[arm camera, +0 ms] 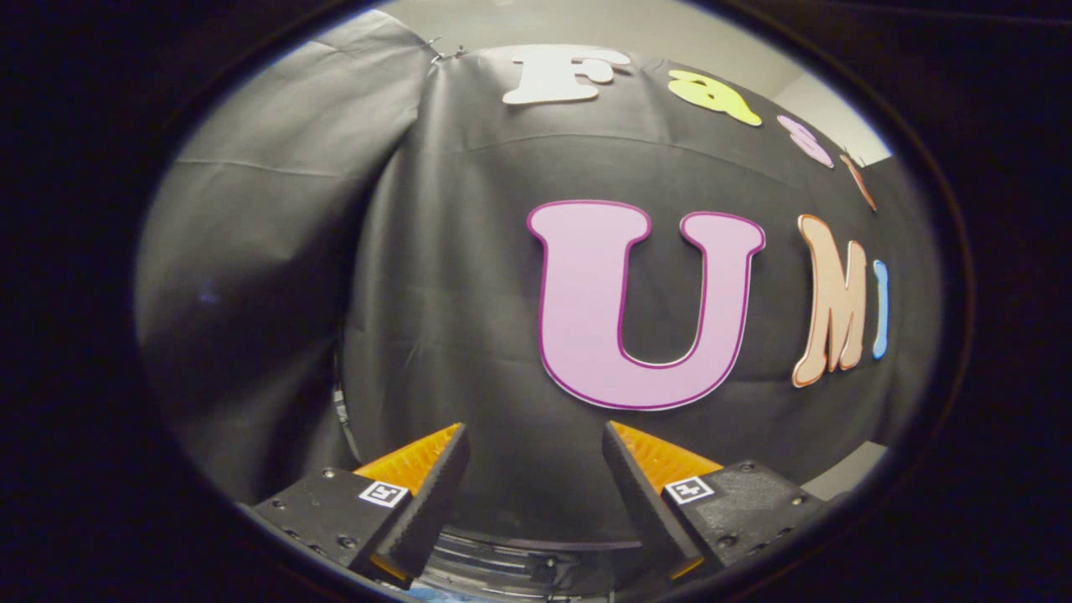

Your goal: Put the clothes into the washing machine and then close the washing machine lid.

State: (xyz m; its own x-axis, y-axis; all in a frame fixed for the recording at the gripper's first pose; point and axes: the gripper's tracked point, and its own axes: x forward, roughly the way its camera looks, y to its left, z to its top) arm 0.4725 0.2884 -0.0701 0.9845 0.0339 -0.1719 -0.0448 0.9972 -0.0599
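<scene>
The gripper [536, 440] holds its 2 fingers wide apart, with nothing between them; the tips point level at the booth wall rather than down at any load.

Just below the fingers, close under the gripper, sits a curved, ridged grey-and-dark rim [494, 561] with a glint of metal. This is probably the top of the washing machine, though too little of it shows to be sure, and I cannot tell whether its lid is up or down. A sliver of pale blue [435, 593] lies at the near edge of that rim; it may be cloth, but it is too small to name. No clothes can be made out with certainty.

Beyond the rim hangs the creased black cloth wall [469, 276], and beyond that a strip of pale grey room wall [586, 21].

To do this step well, the gripper should likely tilt downward toward the rim, so that the garment or lid comes between the spread fingers before they close.
</scene>
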